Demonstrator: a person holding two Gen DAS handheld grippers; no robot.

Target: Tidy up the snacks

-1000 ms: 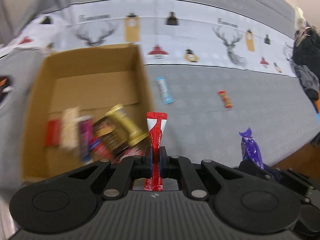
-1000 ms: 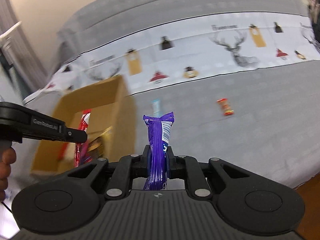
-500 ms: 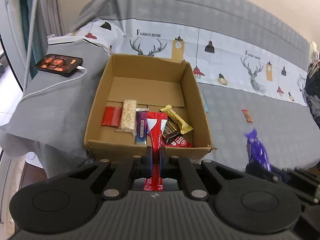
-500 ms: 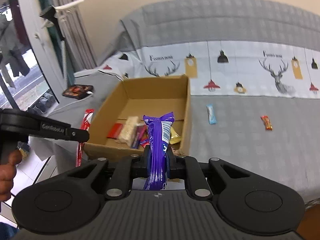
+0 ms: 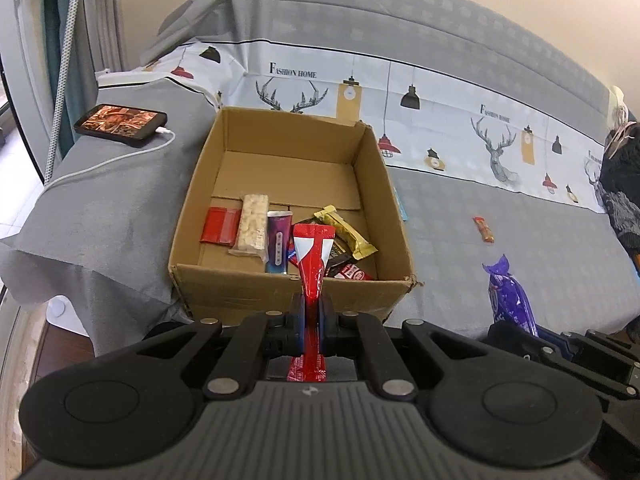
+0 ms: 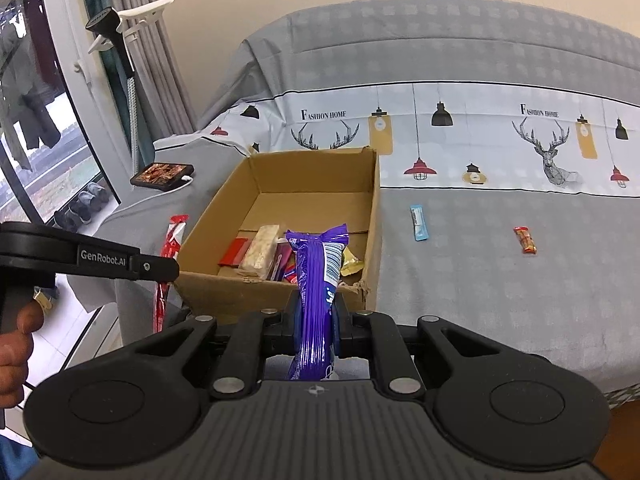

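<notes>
The left gripper [image 5: 311, 316] is seen pinched on a slim red-and-white snack stick [image 5: 312, 264], glossy and crimped at the tip, held before the near wall of an open cardboard box [image 5: 288, 292]. The right gripper [image 6: 316, 312] is clamped on a ribbed purple wrapper [image 6: 316, 280] with a white barcode panel, also just short of the box. Inside the box are listed a flat red packet [image 5: 220, 226], a pale puffed-grain bar [image 5: 253, 228], a purple tube-shaped pack [image 5: 277, 246] and a gold foil bar [image 5: 346, 232]. Only the right wrist view shows a hand [image 6: 14, 356] on the left handle, a window and a blue sachet [image 6: 418, 222] in full. A small orange-red bar [image 6: 526, 240] lies well apart on the grey quilted cover [image 6: 480, 280]. A charging phone [image 5: 120, 125] is recorded left of the box.
</notes>
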